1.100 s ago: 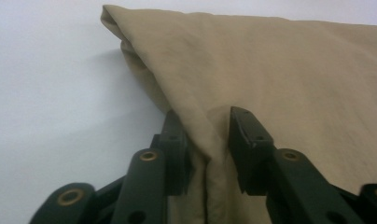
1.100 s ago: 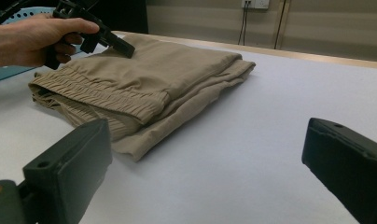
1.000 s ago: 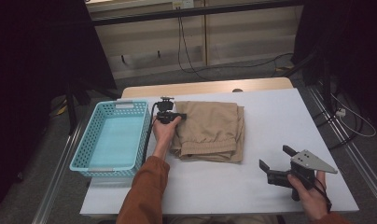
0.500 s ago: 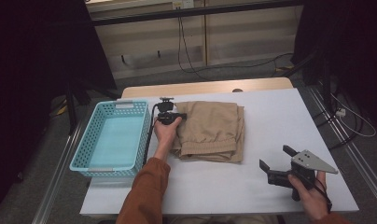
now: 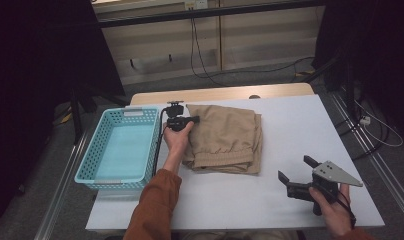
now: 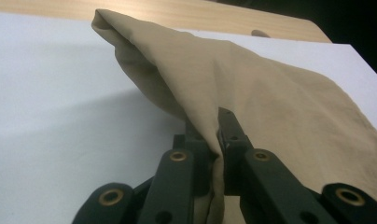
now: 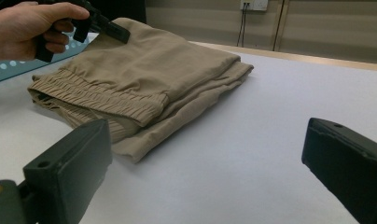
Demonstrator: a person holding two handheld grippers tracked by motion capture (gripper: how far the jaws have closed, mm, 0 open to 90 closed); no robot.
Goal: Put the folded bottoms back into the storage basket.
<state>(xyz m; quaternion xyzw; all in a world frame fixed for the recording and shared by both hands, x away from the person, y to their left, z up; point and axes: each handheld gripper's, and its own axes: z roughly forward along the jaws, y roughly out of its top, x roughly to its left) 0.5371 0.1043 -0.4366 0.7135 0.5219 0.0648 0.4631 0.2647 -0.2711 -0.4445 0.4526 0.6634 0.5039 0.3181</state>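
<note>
1. Tan folded trousers, 1 pc, centre of white table.
2. L gripper pinching its far-left edge fabric.
3. R gripper near right, jaws spread, nothing between.
4. 1 blue basket at left.

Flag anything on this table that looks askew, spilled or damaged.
Nothing looks spilled or damaged. One oddity: the far-left corner of the folded tan cloth trousers is pinched up into a peak by the left tongs, off the white tabletop. The light-blue plastic basket sits square beside them.
</note>
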